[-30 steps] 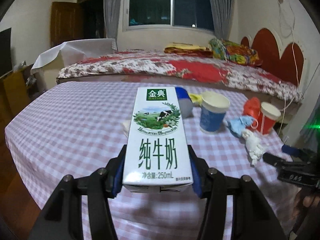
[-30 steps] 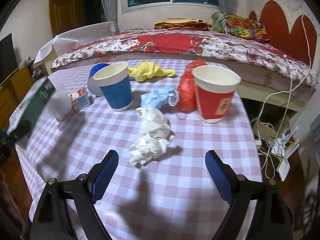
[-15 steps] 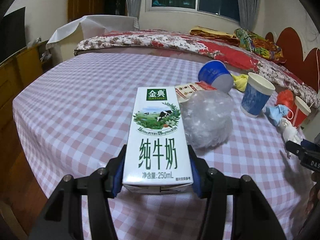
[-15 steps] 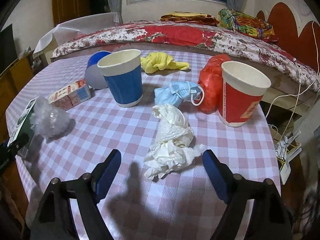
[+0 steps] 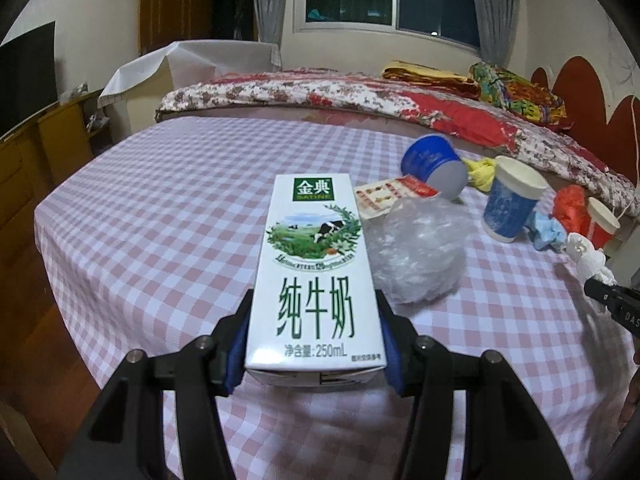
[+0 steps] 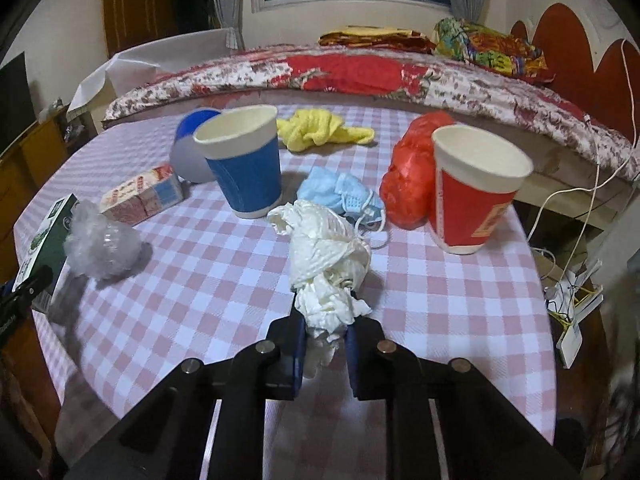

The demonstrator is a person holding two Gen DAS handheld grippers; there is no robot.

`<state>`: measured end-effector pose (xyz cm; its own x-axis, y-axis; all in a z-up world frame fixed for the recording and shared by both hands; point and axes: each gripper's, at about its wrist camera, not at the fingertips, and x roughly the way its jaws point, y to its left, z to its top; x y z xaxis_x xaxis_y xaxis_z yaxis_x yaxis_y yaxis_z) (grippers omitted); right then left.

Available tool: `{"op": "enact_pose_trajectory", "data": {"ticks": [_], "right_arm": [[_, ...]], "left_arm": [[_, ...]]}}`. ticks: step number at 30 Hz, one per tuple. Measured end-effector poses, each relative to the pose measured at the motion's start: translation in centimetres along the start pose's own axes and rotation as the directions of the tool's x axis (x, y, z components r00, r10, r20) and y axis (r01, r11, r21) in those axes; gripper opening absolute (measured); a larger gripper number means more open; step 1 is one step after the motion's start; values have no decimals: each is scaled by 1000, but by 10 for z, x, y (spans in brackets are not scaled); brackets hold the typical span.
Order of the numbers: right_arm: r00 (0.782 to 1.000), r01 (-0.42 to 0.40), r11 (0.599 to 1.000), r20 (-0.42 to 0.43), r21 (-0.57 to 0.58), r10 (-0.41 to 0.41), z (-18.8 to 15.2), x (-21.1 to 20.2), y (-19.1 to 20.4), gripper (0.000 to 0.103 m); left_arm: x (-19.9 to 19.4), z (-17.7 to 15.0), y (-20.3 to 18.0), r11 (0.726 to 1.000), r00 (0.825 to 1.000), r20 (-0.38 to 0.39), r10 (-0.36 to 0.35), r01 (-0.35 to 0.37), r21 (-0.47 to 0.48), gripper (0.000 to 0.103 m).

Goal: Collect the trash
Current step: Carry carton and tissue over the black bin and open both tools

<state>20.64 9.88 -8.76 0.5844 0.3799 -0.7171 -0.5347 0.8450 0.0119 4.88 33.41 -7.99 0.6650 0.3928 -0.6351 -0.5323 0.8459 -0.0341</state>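
My left gripper (image 5: 314,354) keeps the milk carton (image 5: 314,276) clamped, left of the blue cup (image 6: 240,164). My right gripper (image 6: 325,346), wide a second ago, now pinches the crumpled tissue (image 6: 326,260) in front of that cup. I judge both items ready for disposal.

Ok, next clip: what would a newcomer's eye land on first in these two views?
The white milk carton, clamped in the left gripper, fills the middle of the left wrist view. In the right wrist view, the right gripper is shut on the near end of a crumpled white tissue. Behind it on the checked tablecloth stand a blue cup and a red cup.
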Motion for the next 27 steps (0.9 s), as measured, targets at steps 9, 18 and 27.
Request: {"op": "enact_pose_trajectory", "data": {"ticks": [9, 18, 27], "right_arm": [[997, 27, 999, 65, 45, -30, -9, -53, -27, 18], [992, 66, 991, 103, 113, -78, -29, -97, -70, 18], [985, 116, 974, 104, 192, -138, -55, -122, -120, 18]], "left_arm": [[-43, 7, -30, 997, 996, 58, -64, 61, 55, 55], [-63, 2, -90, 977, 985, 49, -167, 159, 142, 55], [-69, -9, -158, 935, 963, 2, -268, 260, 241, 55]]}}
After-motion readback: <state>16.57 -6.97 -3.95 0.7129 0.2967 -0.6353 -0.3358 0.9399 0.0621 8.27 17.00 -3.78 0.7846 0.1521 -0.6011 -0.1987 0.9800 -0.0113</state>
